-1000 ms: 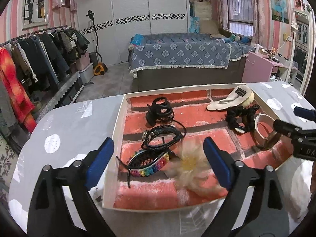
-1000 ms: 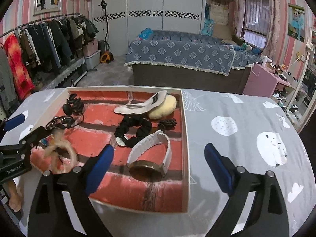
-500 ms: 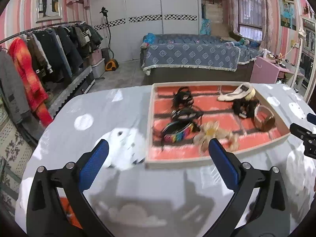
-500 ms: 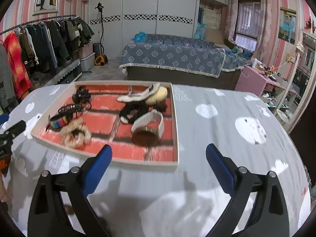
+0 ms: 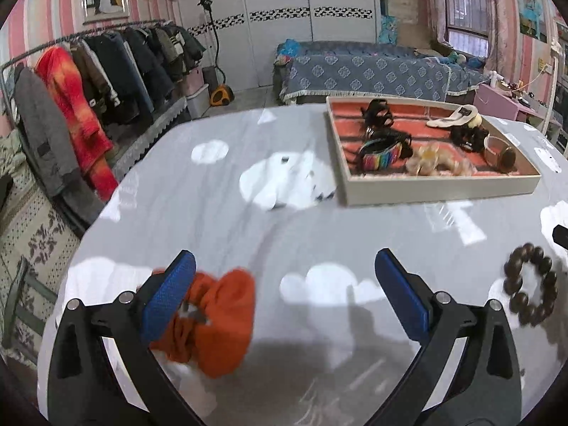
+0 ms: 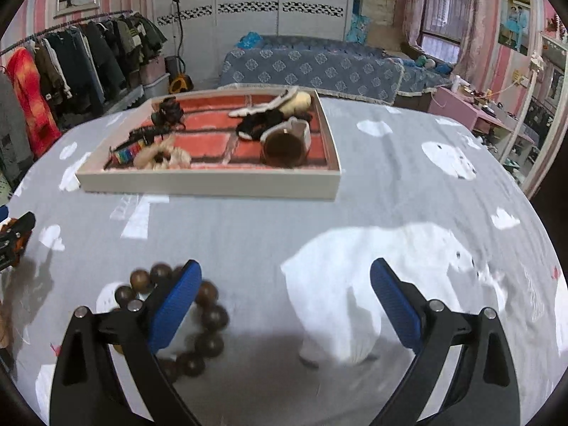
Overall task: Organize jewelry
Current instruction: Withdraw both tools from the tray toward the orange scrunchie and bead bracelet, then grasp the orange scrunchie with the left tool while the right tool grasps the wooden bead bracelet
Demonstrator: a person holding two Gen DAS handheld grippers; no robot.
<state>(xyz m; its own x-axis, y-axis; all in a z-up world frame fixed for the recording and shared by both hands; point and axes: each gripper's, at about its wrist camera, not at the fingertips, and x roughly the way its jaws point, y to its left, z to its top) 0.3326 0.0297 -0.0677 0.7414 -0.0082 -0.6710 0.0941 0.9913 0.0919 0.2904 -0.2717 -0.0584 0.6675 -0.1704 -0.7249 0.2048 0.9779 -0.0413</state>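
Observation:
A white tray (image 5: 440, 187) with a red brick-pattern floor holds several hair ties, bracelets and a watch; it also shows in the right wrist view (image 6: 213, 181). An orange scrunchie (image 5: 216, 319) lies on the grey tablecloth under the left finger of my left gripper (image 5: 284, 296), which is open. A brown bead bracelet (image 6: 206, 316) lies under the left finger of my right gripper (image 6: 285, 305), which is open; the bracelet also shows in the left wrist view (image 5: 530, 293). Both grippers are well short of the tray.
The round table has a grey cloth with white bear and cloud prints (image 6: 372, 266). A clothes rack (image 5: 88, 81) stands to the left and a bed (image 5: 372, 71) behind the table. A pink desk (image 6: 472, 113) is at the right.
Both grippers have pulled back from the tray toward the near table edge. The orange scrunchie and the bead bracelet have come into view under them.

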